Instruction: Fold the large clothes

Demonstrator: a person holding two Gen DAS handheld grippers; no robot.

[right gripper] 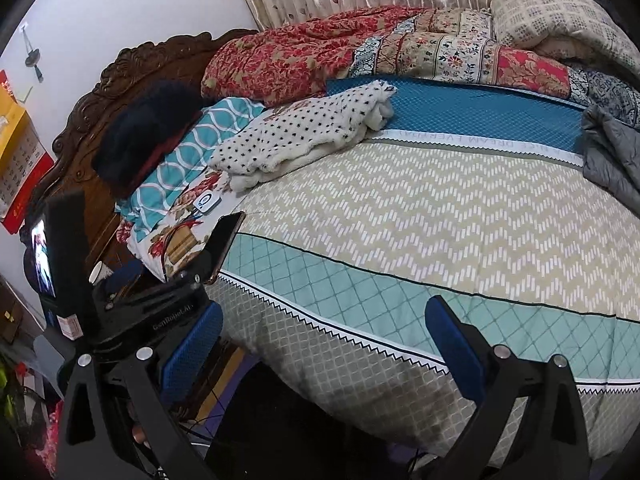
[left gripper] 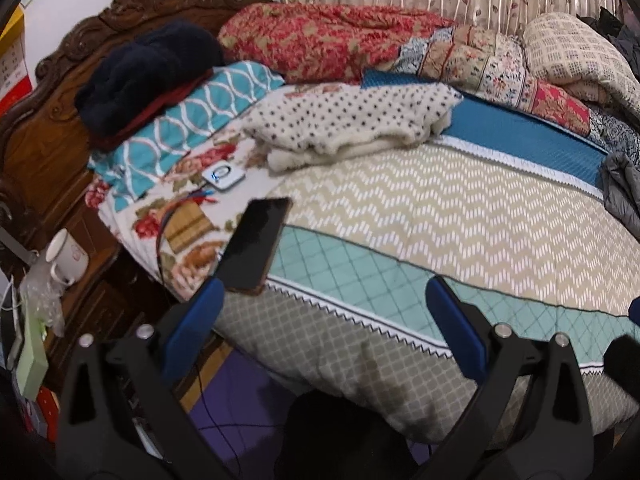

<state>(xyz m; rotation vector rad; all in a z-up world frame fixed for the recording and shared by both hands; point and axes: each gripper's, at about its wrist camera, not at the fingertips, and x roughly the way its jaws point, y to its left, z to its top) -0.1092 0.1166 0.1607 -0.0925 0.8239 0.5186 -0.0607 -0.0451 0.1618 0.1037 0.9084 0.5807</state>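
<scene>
A white fleece garment with black dots [left gripper: 352,120] lies folded near the head of the bed; it also shows in the right wrist view [right gripper: 304,136]. A grey puffer jacket [left gripper: 622,188] lies crumpled at the bed's right edge, also in the right wrist view [right gripper: 612,152]. My left gripper [left gripper: 324,308] is open and empty, held above the bed's near edge. My right gripper [right gripper: 324,328] is open and empty, also above the near edge. The left gripper's body [right gripper: 140,312] shows at the left of the right wrist view.
The bed cover [left gripper: 440,216] has zigzag, teal and blue bands. A phone [left gripper: 256,240] leans at the bed's left edge beside a small white device [left gripper: 223,176]. Quilts [left gripper: 328,36] and pillows [left gripper: 180,120] pile at the back. A mug [left gripper: 66,256] stands on the nightstand.
</scene>
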